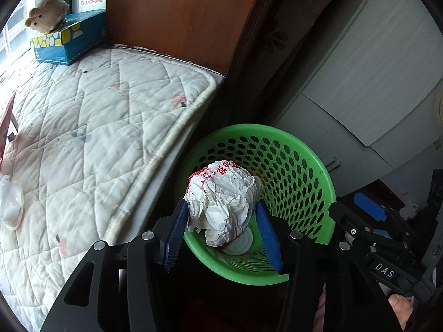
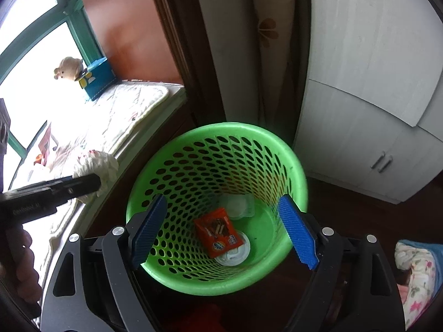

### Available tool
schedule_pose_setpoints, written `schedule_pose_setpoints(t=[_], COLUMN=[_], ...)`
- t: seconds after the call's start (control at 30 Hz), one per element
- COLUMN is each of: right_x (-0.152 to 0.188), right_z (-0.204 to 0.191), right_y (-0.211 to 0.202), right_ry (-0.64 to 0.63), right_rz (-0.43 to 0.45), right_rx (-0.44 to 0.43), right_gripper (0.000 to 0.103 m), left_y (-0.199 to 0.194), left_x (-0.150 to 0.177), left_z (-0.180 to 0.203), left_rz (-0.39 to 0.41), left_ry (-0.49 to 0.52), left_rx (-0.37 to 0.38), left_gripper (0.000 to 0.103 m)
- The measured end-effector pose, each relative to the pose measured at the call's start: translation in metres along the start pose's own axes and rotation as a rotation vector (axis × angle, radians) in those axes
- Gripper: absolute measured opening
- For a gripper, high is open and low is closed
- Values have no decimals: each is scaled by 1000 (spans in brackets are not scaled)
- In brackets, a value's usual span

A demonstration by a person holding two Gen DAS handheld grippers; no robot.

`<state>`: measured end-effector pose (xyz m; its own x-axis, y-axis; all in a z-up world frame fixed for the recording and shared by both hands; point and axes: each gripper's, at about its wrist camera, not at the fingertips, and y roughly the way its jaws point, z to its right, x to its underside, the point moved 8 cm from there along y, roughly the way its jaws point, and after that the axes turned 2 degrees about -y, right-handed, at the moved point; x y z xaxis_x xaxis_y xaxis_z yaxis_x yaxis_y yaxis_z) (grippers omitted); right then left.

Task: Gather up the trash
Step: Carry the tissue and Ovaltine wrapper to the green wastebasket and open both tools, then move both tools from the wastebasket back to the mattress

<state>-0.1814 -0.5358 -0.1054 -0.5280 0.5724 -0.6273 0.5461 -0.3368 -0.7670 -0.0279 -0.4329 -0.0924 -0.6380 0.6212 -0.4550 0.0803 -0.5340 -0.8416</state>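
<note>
My left gripper (image 1: 221, 210) is shut on a crumpled white paper ball (image 1: 221, 202) with red print, held over the near left rim of the green perforated trash basket (image 1: 299, 166). In the right wrist view the same gripper and paper ball (image 2: 97, 168) show at the left, beside the basket (image 2: 216, 144). My right gripper (image 2: 221, 221) is open and empty above the basket. At the basket's bottom lie an orange snack wrapper (image 2: 218, 232), a white lid (image 2: 235, 251) and a clear plastic piece (image 2: 238, 204).
A quilted white mattress pad (image 1: 97, 127) covers the window ledge at the left, with a blue tissue box (image 1: 69, 41), a plush toy (image 1: 47, 13) and a clear plastic piece (image 1: 11, 202) on it. A white cabinet (image 2: 368, 110) stands to the right of the basket.
</note>
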Motion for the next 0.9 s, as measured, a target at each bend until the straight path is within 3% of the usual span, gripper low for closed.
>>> schedule_pose_setpoints(t=[0.2,0.4,0.9], right_x=[-1,-4,-30], right_z=[2,-13,-122], right_y=[-2,-3,9], right_ry=[4,-12,-159], right_rz=[2,9,5], right_rx=[-6,-35,-175], right_gripper=[82,82,84], left_y=[1,-11,-84], left_x=[4,9,11], left_z=[6,-9,-144], left_rz=[2,20,149], left_ry=[4,-8,-225], left_rx=[24,4,-157], left_gripper=[64,64,64])
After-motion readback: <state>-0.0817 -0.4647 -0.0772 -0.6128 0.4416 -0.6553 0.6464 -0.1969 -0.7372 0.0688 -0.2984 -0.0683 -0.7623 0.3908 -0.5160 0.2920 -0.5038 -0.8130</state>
